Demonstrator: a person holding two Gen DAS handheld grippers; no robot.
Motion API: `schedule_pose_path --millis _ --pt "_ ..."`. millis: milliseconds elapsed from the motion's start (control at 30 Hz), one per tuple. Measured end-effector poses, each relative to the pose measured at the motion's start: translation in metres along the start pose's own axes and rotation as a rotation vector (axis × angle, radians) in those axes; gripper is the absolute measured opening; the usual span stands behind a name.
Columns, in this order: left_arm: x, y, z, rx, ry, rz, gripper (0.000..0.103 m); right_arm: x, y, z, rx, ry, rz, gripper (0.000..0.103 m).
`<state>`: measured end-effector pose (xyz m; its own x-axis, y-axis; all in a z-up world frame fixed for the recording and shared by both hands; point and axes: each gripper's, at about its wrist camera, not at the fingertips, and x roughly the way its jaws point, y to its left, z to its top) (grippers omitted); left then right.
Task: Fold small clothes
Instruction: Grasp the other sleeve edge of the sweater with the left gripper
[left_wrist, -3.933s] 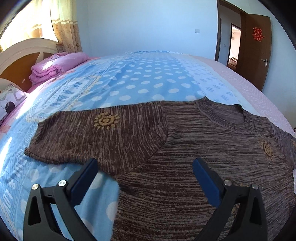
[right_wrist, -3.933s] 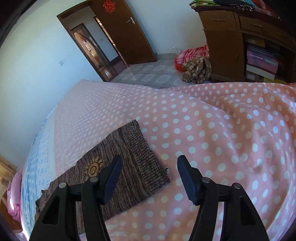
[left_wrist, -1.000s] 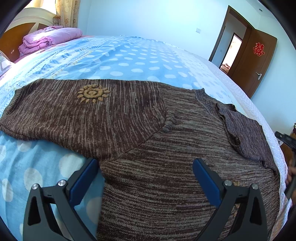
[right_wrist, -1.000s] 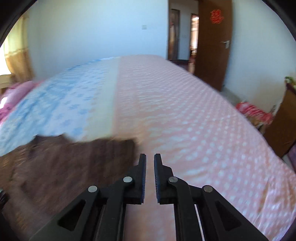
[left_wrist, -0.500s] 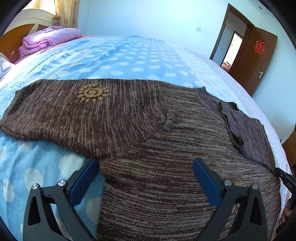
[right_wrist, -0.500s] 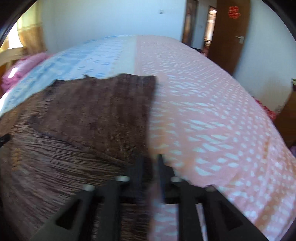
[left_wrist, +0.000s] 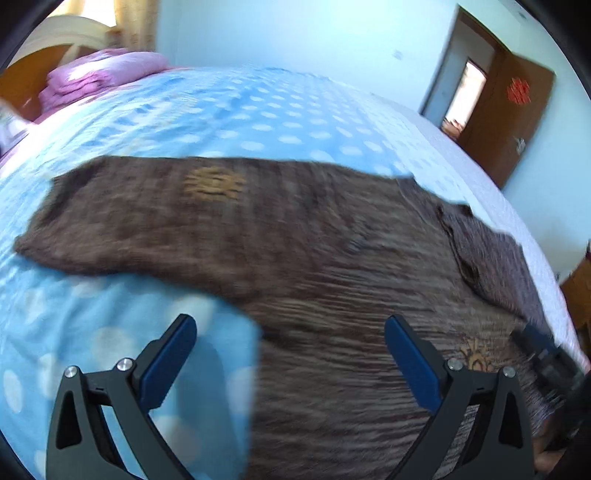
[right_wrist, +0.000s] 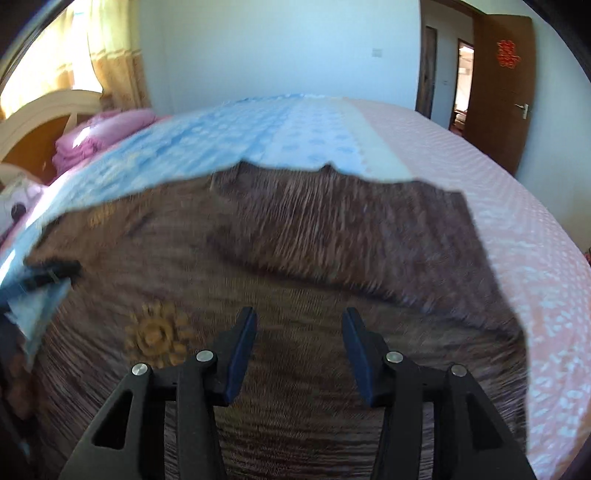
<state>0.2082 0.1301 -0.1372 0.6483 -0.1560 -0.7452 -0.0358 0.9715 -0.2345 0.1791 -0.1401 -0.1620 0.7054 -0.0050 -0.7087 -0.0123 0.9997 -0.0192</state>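
A brown knitted sweater (left_wrist: 332, 280) lies flat on the bed. Its left sleeve (left_wrist: 147, 218), bearing a yellow sun emblem (left_wrist: 214, 182), stretches out over the blue cover. The right sleeve (right_wrist: 351, 229) lies folded across the chest. My left gripper (left_wrist: 288, 328) hovers open over the sweater's lower left edge, one finger above blue bedding. My right gripper (right_wrist: 300, 317) stands open above the sweater's body beside a second sun emblem (right_wrist: 155, 332), with nothing between its fingers. It also shows in the left wrist view as the blurred right gripper (left_wrist: 546, 362) at the right edge.
The bed has a blue dotted cover (left_wrist: 240, 122) and a pink dotted cover (right_wrist: 517, 206) to the right. Folded pink bedding (left_wrist: 99, 74) lies by the wooden headboard (right_wrist: 33, 125). A brown door (left_wrist: 513, 110) stands open in the far wall.
The right sleeve, earlier stretched out on the pink cover, now lies folded over the chest. My right gripper has opened and moved back over the sweater's body. The left gripper shifted slightly.
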Motion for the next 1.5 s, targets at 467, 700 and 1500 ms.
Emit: schedule_pose_path --millis 467,700,1500 --pt "-0.021 0.193 0.029 -0.609 -0.109 0.034 0.084 -0.002 -0.009 -0.004 0.027 -0.015 0.041 0.064" --pt "-0.005 0.19 0.041 -0.644 -0.133 0.022 0.084 -0.001 -0.006 -0.003 0.024 -0.015 0.043 0.065" --pt "-0.011 -0.067 0.056 0.069 -0.154 -0.151 0.008 -0.001 -0.01 -0.005 0.051 -0.032 0.084 0.067"
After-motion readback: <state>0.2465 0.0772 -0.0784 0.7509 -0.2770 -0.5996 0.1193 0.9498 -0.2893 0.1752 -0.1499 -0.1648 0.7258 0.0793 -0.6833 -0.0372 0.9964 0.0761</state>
